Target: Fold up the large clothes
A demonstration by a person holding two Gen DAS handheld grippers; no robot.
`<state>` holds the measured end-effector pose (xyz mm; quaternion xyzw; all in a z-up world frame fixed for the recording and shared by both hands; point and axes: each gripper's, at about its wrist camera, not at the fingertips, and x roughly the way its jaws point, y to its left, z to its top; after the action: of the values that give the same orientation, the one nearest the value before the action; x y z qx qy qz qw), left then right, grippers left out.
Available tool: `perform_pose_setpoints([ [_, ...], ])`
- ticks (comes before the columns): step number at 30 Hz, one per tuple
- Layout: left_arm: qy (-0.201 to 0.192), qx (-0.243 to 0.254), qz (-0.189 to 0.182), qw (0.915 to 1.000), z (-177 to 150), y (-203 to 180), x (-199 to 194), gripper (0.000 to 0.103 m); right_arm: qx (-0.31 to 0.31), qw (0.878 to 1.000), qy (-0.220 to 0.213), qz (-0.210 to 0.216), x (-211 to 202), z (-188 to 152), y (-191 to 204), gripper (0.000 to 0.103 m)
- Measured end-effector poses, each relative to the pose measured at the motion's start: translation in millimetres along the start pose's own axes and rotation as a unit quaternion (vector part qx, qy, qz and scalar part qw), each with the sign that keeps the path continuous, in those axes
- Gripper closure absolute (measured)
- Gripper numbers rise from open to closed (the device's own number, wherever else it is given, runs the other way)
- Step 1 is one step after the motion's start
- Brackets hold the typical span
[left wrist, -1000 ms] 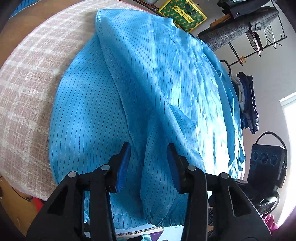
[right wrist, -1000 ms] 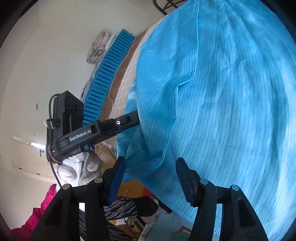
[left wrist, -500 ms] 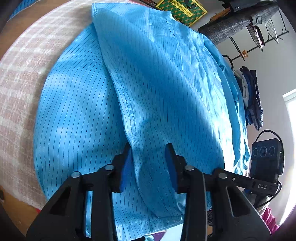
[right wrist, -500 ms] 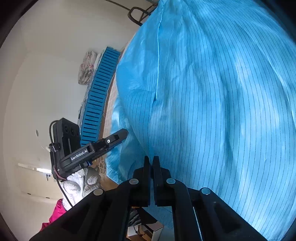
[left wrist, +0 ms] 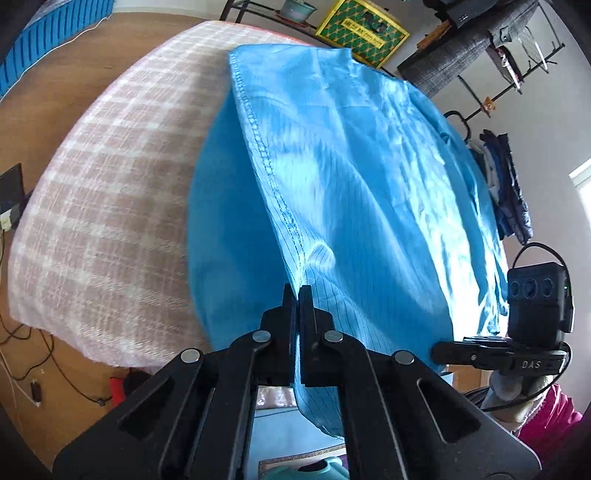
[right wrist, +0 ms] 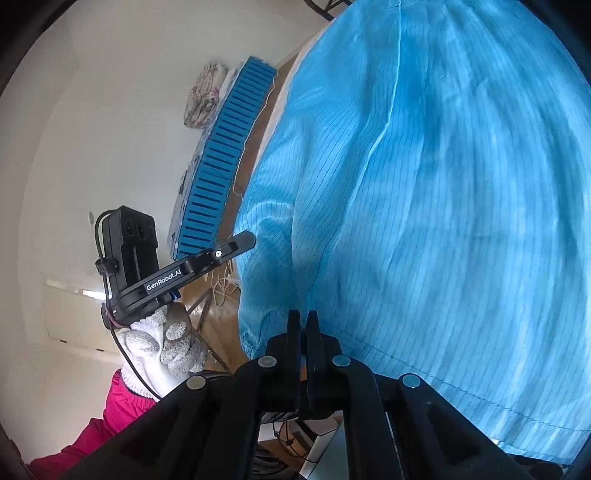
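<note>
A large blue pinstriped garment (left wrist: 354, 192) lies over a table with a pink plaid cloth (left wrist: 110, 206). My left gripper (left wrist: 296, 291) is shut on the garment's stitched side seam near its lower hem, and that edge is lifted off the table. My right gripper (right wrist: 303, 317) is shut on the garment's (right wrist: 443, 206) hem at another spot. The right gripper also shows at the right of the left wrist view (left wrist: 517, 354), and the left gripper shows at the left of the right wrist view (right wrist: 184, 273).
A clothes rack with dark garments (left wrist: 509, 192) and a green-yellow box (left wrist: 362, 33) stand behind the table. A blue slatted panel (right wrist: 225, 162) lies on the wooden floor. Cables (left wrist: 26, 369) lie on the floor by the table's left edge.
My left gripper closed on the garment's seam and lifted it, baring more plaid cloth. My right gripper closed on the hem half a second ago and has held on since.
</note>
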<state>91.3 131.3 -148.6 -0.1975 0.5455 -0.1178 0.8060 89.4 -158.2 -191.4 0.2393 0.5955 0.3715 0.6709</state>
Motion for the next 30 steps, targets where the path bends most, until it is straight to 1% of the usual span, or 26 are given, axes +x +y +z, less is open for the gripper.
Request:
perform_pose_setpoints([
  [3,0.021,-0.019,0.005,0.9996,-8.2,18.4,10.8,0.103,-0.007,1.000,0.027,-0.012,24.1,-6.0,7.2,0.103],
  [6,0.028,-0.016,0.009,0.9994,-17.2,22.8,13.2,0.103,-0.021,0.999,0.044,-0.019,36.6,-9.4,14.5,0.103],
  [9,0.026,-0.010,0.009,0.9996,-24.0,23.9,10.4,0.103,-0.036,0.998,0.045,-0.033,38.5,-6.5,19.3,0.103],
  [12,0.025,-0.012,0.001,0.9996,-28.9,23.1,7.4,0.103,-0.029,0.997,0.033,-0.056,33.4,-4.0,15.3,0.103],
  [13,0.024,-0.001,0.000,0.9997,-30.7,19.0,6.0,0.103,-0.036,0.998,0.035,-0.048,31.3,-4.9,18.4,0.103],
  [14,0.022,0.012,0.004,0.9997,-31.6,13.8,5.4,0.103,-0.053,0.997,0.034,-0.049,29.3,-7.2,24.2,0.103],
  [16,0.020,0.025,0.011,0.9994,-31.7,7.9,6.4,0.103,-0.092,0.991,0.029,-0.090,32.9,-7.7,35.4,0.103],
  [17,0.022,0.021,0.011,0.9995,-30.7,9.1,7.9,0.103,-0.097,0.990,0.029,-0.103,36.5,-4.8,34.7,0.103],
  [18,0.023,0.016,0.013,0.9995,-29.3,11.6,8.5,0.103,-0.088,0.991,0.030,-0.100,36.0,-3.6,25.8,0.103],
  [20,0.013,0.010,0.016,0.9997,-24.9,14.2,5.7,0.103,-0.056,0.994,0.030,-0.086,35.9,4.1,12.6,0.103],
  [23,-0.003,0.013,0.026,0.9996,-22.3,14.8,0.7,0.103,-0.055,0.996,0.011,-0.076,26.9,14.6,9.9,0.103],
  [25,-0.001,0.010,0.027,0.9996,-23.9,17.4,1.2,0.103,-0.053,0.996,0.007,-0.065,24.9,18.3,12.7,0.103],
  [27,0.002,0.008,0.029,0.9995,-27.7,20.3,1.7,0.103,-0.059,0.996,0.015,-0.057,29.2,14.3,17.7,0.103],
  [30,0.000,0.005,0.034,0.9994,-29.9,25.9,-0.9,0.103,-0.076,0.994,0.041,-0.063,44.6,3.6,26.4,0.103],
])
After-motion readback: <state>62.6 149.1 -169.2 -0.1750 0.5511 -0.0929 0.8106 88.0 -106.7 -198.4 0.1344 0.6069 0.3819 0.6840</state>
